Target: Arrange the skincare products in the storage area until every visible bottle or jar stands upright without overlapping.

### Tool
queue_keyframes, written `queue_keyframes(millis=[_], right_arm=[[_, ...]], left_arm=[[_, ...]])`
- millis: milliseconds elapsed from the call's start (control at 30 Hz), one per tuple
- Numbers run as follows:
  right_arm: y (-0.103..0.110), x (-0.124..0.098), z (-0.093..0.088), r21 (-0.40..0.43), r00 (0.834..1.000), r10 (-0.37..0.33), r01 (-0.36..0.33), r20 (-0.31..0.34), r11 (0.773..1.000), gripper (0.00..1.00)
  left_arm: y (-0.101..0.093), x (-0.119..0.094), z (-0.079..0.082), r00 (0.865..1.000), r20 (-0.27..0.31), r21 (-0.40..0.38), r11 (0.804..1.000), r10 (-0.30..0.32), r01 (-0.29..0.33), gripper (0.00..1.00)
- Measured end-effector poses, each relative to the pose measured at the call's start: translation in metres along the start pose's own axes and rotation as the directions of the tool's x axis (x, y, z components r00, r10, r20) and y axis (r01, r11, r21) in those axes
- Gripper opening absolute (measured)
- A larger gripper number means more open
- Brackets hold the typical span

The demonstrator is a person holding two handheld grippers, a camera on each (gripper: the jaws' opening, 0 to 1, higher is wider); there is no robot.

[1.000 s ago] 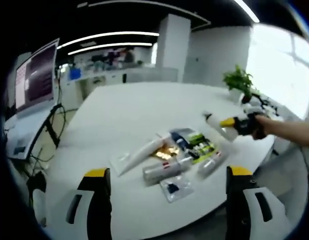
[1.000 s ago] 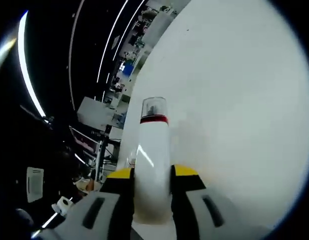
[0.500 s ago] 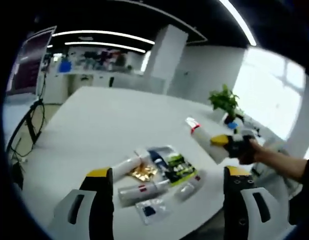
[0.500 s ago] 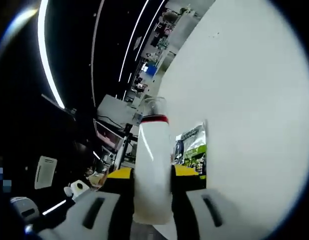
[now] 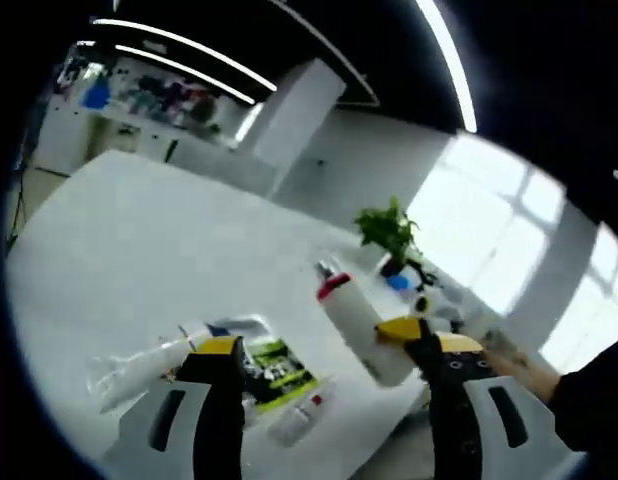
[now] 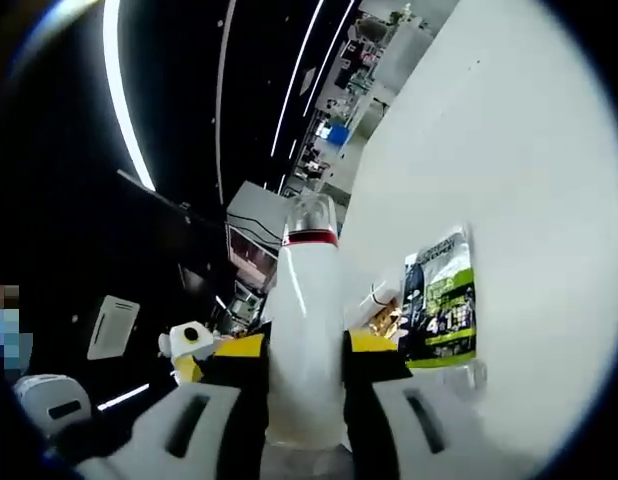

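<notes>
The white table (image 5: 109, 230) carried the loose skincare items in a cluster near its near edge, in front of the left gripper (image 5: 324, 420), whose jaws stood wide apart and held nothing. The white bottle (image 6: 307, 340) was off the table, clamped at its body between the closed jaws of the right gripper (image 6: 305, 375); its long axis ran straight out along those jaws, red band and clear cap at the far end. In the left gripper view it hung tilted above the table's edge, beside the cluster. I judged it had to be swung cap-up over bare tabletop before release. The green-and-black sachet (image 6: 441, 300) lay flat; its print showed what looked like "4 in 1", the rest too small to read. A clear tube (image 5: 139, 365) lay on its side.
</notes>
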State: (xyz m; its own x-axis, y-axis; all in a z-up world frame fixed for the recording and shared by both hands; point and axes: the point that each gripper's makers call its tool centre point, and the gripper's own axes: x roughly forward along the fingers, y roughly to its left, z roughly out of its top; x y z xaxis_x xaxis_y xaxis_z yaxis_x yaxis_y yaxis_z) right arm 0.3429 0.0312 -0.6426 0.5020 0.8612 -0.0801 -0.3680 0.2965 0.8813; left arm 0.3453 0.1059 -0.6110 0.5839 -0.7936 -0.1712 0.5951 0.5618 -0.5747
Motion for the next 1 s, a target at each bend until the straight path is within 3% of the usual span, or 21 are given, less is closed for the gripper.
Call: queue_keyframes(millis=[167, 267, 467, 733, 1000], right_arm=[[0.012, 0.000, -0.008, -0.009, 0.999, 0.045, -0.045, -0.006, 0.999, 0.28], [0.014, 0.000, -0.012, -0.011, 0.998, 0.069, -0.069, -0.007, 0.998, 0.28], [0.018, 0.002, -0.016, -0.007, 0.996, 0.083, -0.083, -0.021, 0.997, 0.28], [0.016, 0.005, -0.019, -0.021, 0.994, 0.094, -0.096, -0.058, 0.995, 0.28], [0.013, 0.004, -0.015, -0.023, 0.994, 0.099, -0.100, -0.052, 0.995, 0.28]], left_arm=[[-0.003, 0.019, 0.005, 0.998, -0.003, -0.026, 0.998, -0.061, 0.061, 0.60], [-0.005, 0.032, 0.004, 0.996, -0.012, -0.025, 0.996, -0.083, 0.083, 0.62], [-0.008, 0.053, 0.004, 0.990, 0.022, -0.126, 0.982, -0.142, 0.144, 0.61], [-0.009, 0.076, -0.001, 0.982, 0.027, -0.173, 0.967, -0.185, 0.187, 0.62], [-0.007, 0.088, -0.003, 0.978, 0.021, -0.225, 0.953, -0.206, 0.205, 0.54]])
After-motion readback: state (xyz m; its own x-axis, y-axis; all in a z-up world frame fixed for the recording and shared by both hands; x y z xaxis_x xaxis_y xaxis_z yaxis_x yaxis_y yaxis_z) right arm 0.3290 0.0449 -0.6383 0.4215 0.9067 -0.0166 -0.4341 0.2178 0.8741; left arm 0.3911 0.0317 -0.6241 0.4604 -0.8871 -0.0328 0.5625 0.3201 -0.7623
